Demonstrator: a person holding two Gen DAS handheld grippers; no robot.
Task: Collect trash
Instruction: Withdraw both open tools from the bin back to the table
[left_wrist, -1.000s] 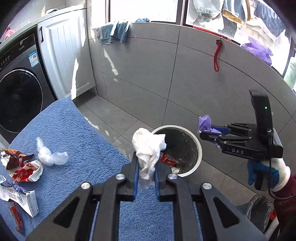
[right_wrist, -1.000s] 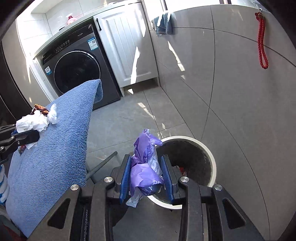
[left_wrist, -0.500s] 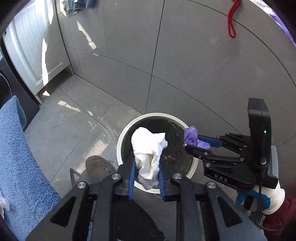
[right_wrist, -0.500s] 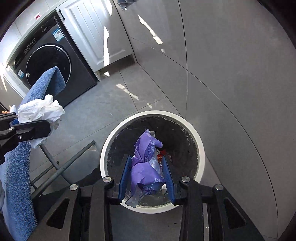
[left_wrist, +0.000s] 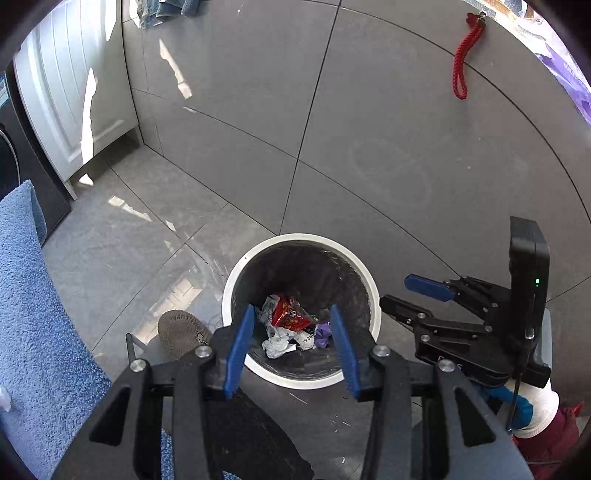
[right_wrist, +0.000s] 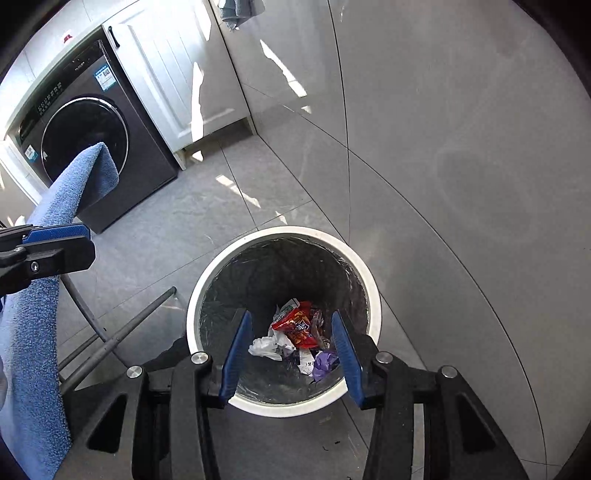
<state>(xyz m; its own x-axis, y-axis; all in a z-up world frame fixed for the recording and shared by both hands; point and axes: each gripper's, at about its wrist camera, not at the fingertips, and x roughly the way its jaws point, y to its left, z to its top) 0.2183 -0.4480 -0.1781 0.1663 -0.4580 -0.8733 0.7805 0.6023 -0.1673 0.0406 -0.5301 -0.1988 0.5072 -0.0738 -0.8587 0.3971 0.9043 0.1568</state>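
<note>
A white-rimmed trash bin (left_wrist: 236, 280) (right_wrist: 195, 295) with a dark liner stands on the grey floor by the wall. In its bottom lie a red snack wrapper (left_wrist: 290, 314) (right_wrist: 299, 325), a crumpled white tissue (left_wrist: 275, 345) (right_wrist: 264, 347) and a purple wrapper (left_wrist: 322, 332) (right_wrist: 323, 362). My left gripper (left_wrist: 293, 334) hangs over the bin, its jaws opening with nothing between them. My right gripper (right_wrist: 291, 339) is over the bin too, jaws opening and empty; it also shows at the right of the left wrist view (left_wrist: 413, 293).
A blue towel (left_wrist: 33, 314) (right_wrist: 40, 325) covers a surface at the left, on metal legs (right_wrist: 118, 332). A dark washing machine (right_wrist: 85, 136) and white cabinet (right_wrist: 177, 74) stand behind. A red cord (left_wrist: 461, 66) hangs on the wall. A slipper (left_wrist: 181, 328) lies beside the bin.
Both grippers came over the bin from the towel side and opened. The white tissue left the left jaws and the purple wrapper left the right jaws; both now lie in the bin.
</note>
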